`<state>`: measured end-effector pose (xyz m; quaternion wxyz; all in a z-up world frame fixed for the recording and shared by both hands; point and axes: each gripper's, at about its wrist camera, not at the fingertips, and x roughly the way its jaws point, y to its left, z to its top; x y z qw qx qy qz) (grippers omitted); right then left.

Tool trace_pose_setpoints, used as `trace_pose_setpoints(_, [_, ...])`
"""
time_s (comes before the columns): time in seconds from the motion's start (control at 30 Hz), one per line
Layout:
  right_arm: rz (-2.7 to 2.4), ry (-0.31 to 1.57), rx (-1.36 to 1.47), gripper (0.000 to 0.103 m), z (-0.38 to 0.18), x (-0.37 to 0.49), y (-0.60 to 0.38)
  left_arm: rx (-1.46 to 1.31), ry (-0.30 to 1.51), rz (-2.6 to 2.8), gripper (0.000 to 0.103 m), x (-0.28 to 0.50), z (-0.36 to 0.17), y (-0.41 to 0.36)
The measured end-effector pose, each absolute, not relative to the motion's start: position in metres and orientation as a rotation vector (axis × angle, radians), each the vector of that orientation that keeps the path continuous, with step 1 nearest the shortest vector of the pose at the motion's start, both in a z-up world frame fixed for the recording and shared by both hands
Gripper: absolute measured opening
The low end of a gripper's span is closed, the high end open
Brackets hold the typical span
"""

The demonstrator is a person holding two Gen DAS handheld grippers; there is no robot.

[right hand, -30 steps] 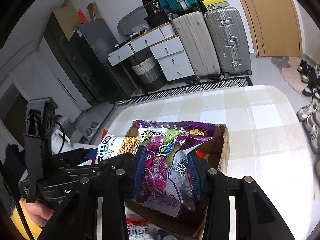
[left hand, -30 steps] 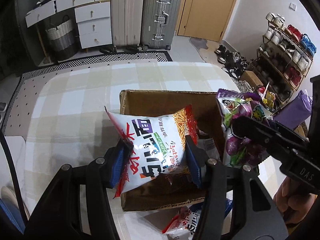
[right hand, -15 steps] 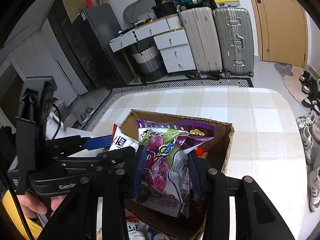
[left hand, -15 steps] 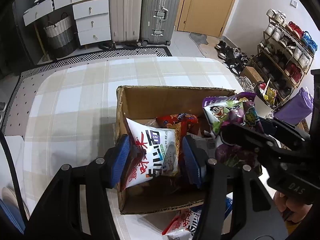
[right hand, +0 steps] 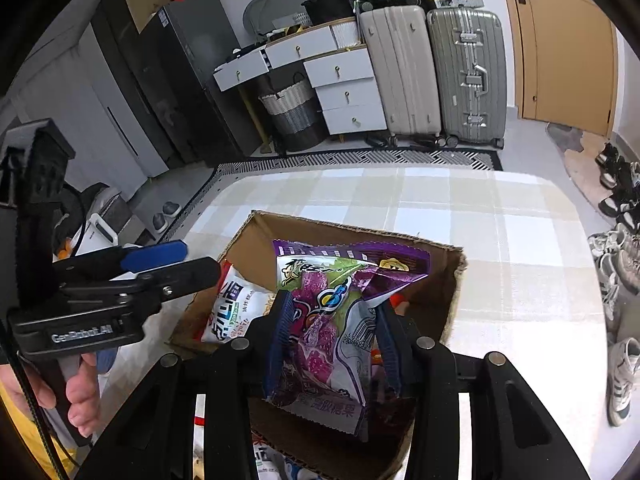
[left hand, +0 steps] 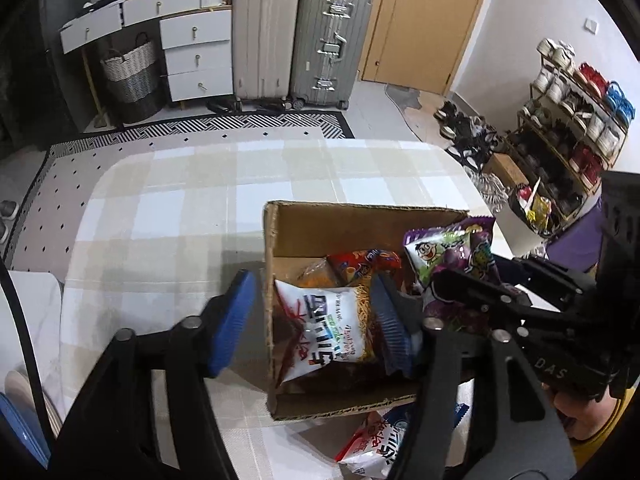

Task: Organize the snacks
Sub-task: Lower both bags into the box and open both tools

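Cardboard box (left hand: 360, 224) sits on my checked desk (left hand: 192, 184), and the white noodle packet (left hand: 328, 328) lies inside it, against the left wall. My left gripper (left hand: 312, 320) is opening its jaws: the left pad stands outside the box wall, the right pad inside, neither pressing the packet between them. My right gripper (right hand: 332, 344) has its jaws clamped on the purple candy bag (right hand: 332, 320), held above the box. Only the left view shows the red snack bag (left hand: 360, 264) in the box and the packet (left hand: 376, 444) on the desk in front of it; the right view shows my left hand (right hand: 76, 396).
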<state>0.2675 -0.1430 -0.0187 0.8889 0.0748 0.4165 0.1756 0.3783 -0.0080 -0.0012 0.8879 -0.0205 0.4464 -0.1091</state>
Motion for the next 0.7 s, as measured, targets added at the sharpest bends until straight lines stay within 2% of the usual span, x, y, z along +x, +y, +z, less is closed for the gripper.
trace_pose_setpoints(0.37, [0.352, 0.941, 0.297, 0.041, -0.035, 0.283, -0.148, -0.055, 0.929, -0.208, 0.063, 0.366, 0.007, 0.009])
trace_pose_setpoints(0.57, [0.312, 0.912, 0.273, 0.051, -0.027, 0.278, -0.148, -0.055, 0.937, -0.206, 0.064, 0.362, 0.005, 0.01])
trace_pose_setpoints(0.7, [0.297, 0.898, 0.243, 0.051, -0.02, 0.271, -0.148, -0.063, 0.949, -0.205, 0.064, 0.356, 0.003, 0.011])
